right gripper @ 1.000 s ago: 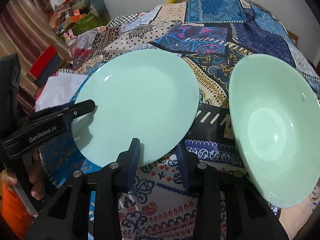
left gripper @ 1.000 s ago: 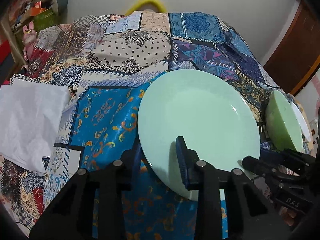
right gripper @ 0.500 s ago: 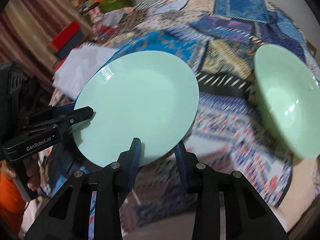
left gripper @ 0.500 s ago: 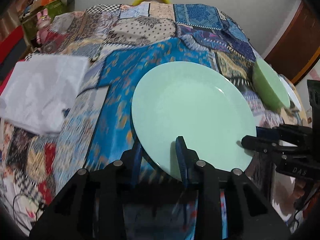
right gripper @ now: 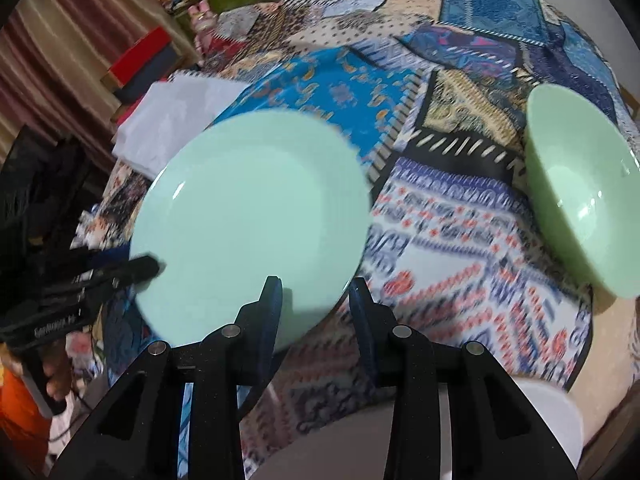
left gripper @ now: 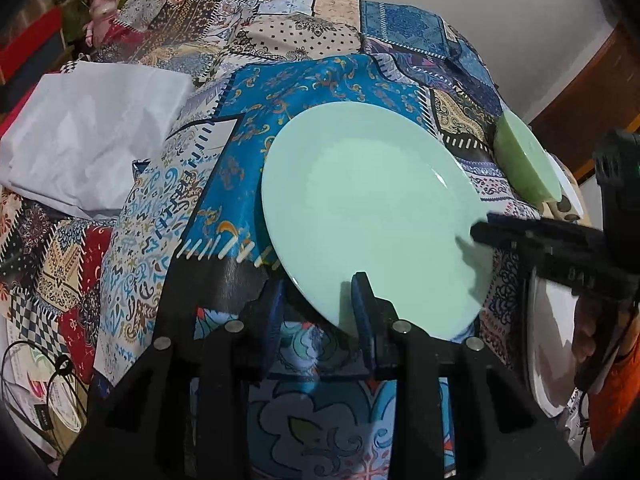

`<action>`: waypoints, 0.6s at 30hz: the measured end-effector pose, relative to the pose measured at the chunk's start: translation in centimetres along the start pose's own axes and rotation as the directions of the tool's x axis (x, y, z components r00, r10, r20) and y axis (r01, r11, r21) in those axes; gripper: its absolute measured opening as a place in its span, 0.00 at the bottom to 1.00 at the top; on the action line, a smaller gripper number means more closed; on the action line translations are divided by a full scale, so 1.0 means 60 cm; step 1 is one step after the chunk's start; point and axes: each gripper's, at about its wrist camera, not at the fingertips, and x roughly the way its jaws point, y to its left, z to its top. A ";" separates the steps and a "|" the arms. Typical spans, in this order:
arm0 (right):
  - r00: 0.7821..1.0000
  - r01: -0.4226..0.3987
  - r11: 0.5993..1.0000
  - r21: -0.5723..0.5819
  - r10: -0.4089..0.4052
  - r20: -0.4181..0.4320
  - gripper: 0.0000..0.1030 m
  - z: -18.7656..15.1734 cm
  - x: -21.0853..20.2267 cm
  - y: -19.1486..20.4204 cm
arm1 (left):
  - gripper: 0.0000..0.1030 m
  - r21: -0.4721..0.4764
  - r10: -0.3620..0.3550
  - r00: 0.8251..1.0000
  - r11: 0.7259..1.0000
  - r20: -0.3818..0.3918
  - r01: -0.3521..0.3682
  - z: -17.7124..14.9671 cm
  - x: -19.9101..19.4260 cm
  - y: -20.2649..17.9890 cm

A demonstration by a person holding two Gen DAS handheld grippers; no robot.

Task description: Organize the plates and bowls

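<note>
Plate (left gripper: 372,216), pale green, is held above the patchwork cloth (left gripper: 304,92) by both grippers at once. Its near rim is gripped by the left gripper (left gripper: 320,304), one blue finger (left gripper: 362,300) lying on the top face and the other hidden beneath the rim. In the right wrist view, the plate (right gripper: 248,216) is gripped at its lower edge by the right gripper (right gripper: 314,304), one finger (right gripper: 272,304) over the top face and the other under the rim. Each gripper's jaws are narrowed onto the plate's edge. From the left wrist view, the right gripper (left gripper: 496,232) is seen reaching in from the right side of the plate.

A green bowl (right gripper: 580,196) is seen well to the right of the plate, tilted on the cloth; in the left wrist view it (left gripper: 524,164) lies near the cloth's far right edge. A white folded sheet (left gripper: 88,136) lies on the left part of the cloth, apart from the plate. A white dish (left gripper: 556,344) is partly seen at the right edge, behind the right gripper.
</note>
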 end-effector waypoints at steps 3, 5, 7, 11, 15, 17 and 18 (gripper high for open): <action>1.000 -0.008 0.999 0.033 0.008 0.006 0.31 0.027 0.014 -0.013 | 0.32 -0.002 0.009 1.000 1.000 0.006 -0.009 0.007 0.007 0.002; 1.000 -0.005 0.999 0.041 0.005 0.001 0.31 0.045 0.029 -0.019 | 0.32 -0.008 0.006 1.000 1.000 0.010 -0.005 0.011 0.011 0.004; 1.000 -0.013 0.999 0.035 0.013 -0.009 0.31 0.050 0.040 -0.021 | 0.32 -0.013 0.002 1.000 1.000 0.022 -0.002 0.014 0.015 0.006; 1.000 -0.015 1.000 0.019 0.015 0.003 0.31 0.064 0.057 -0.019 | 0.32 0.000 0.013 0.999 1.000 0.037 -0.013 0.019 0.019 -0.004; 1.000 -0.001 1.000 0.002 0.001 0.010 0.29 0.054 0.046 -0.011 | 0.33 -0.005 0.020 0.999 1.000 0.043 -0.019 0.021 0.015 -0.007; 1.000 -0.005 1.000 0.008 0.005 0.015 0.26 0.047 0.038 -0.014 | 0.33 -0.012 0.011 0.999 1.000 0.045 -0.010 0.020 0.011 -0.006; 1.000 -0.010 1.000 0.016 0.009 0.018 0.25 0.043 0.034 -0.017 | 0.33 -0.011 0.006 0.999 1.000 0.048 -0.006 0.019 0.007 -0.008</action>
